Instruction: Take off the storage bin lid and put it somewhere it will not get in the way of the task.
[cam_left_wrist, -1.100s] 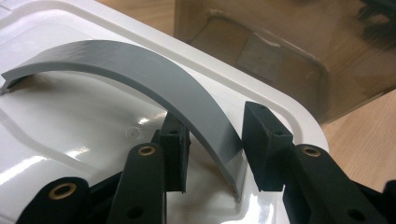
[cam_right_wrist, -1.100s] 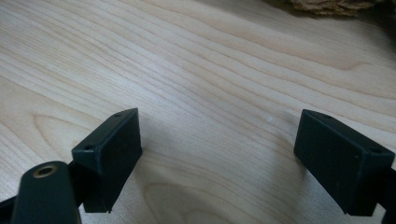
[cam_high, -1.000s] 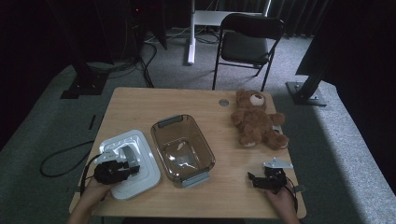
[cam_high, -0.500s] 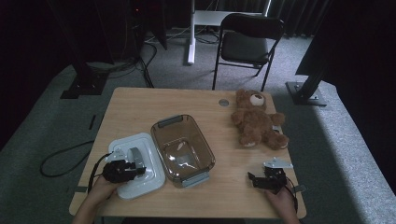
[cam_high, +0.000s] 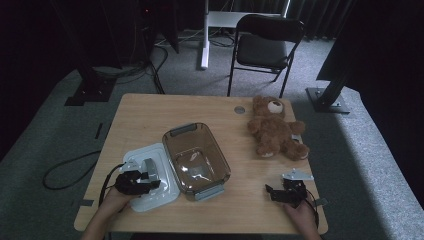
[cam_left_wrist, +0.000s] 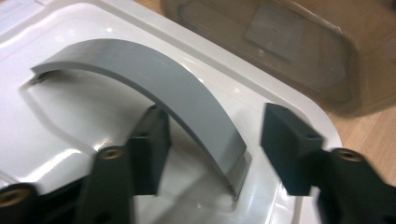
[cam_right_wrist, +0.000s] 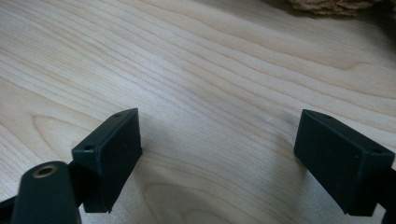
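Two claws low over a wooden surface, one at a lid's handle.

Near the front edge, the left claw (cam_left_wrist: 210, 149) is wide open, with one jaw on each side of the grey curved handle (cam_left_wrist: 154, 88) of the white lid (cam_high: 161, 192), not squeezing it. The lid lies flat on the surface (cam_high: 150, 115) at the left. The right claw (cam_right_wrist: 217, 154) is wide open too, with nothing between its jaws, and sits low over bare wood at the front right. Just beside the lid, touching its edge, is a clear brown plastic tub (cam_high: 196, 157) with grey clips at its ends. Farther back on the right a brown teddy bear (cam_high: 274, 129) lies on its back. Behind the surface a black folding chair (cam_high: 265, 45) stands on the grey carpet.
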